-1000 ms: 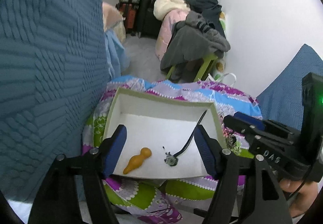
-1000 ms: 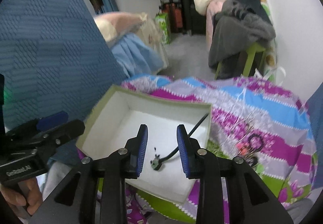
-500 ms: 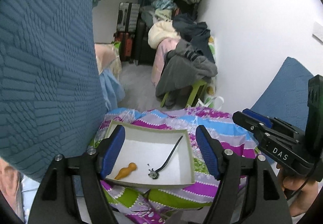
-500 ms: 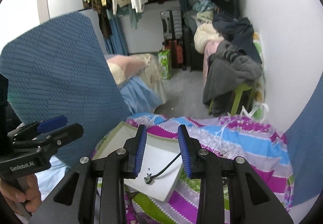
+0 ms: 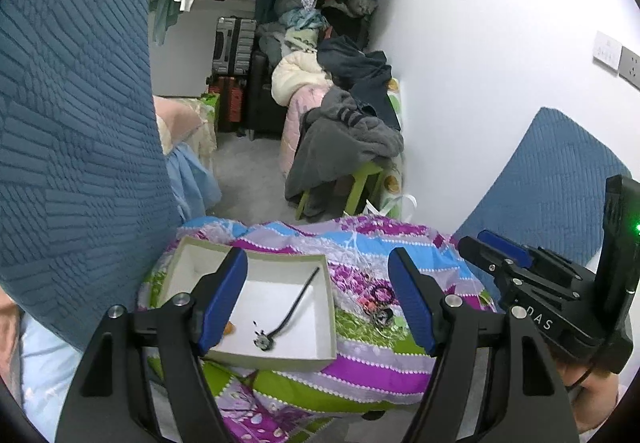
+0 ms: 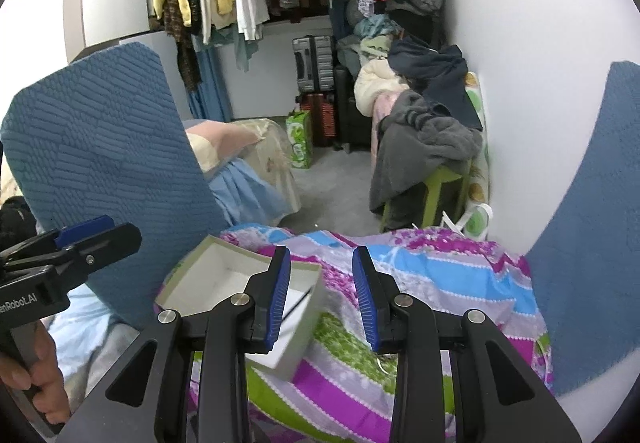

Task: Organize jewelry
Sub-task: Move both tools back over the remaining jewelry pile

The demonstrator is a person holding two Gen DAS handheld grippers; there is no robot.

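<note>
A: Report gripper status, nearest items first.

B: Left gripper (image 5: 318, 299): jaws spread wide, nothing between the pads. Right gripper (image 6: 322, 297): jaws part-way apart, also empty. Both hang above the patterned quilt (image 5: 360, 363), clear of all items.

A: Locate the task items.

B: The open white box (image 5: 276, 358) sits at the quilt's left edge. Inside, near its front wall: a black cord necklace with a small pendant (image 5: 286, 319), cord running toward the back right corner. An orange piece (image 5: 229, 329) lies left of the pendant, mostly hidden behind the left gripper's pad. Just right of the box, on the quilt, a small cluster of loose jewelry (image 5: 378, 305) remains: dark rings and a reddish piece, too small to identify further.

A: Current step?

B: Judged as between placements. Two items are boxed; the cluster is not.

A: Next move requirements?

B: Likely descend on the cluster, isolate one piece, and close narrowly. The quilt is soft and may snag.
</note>
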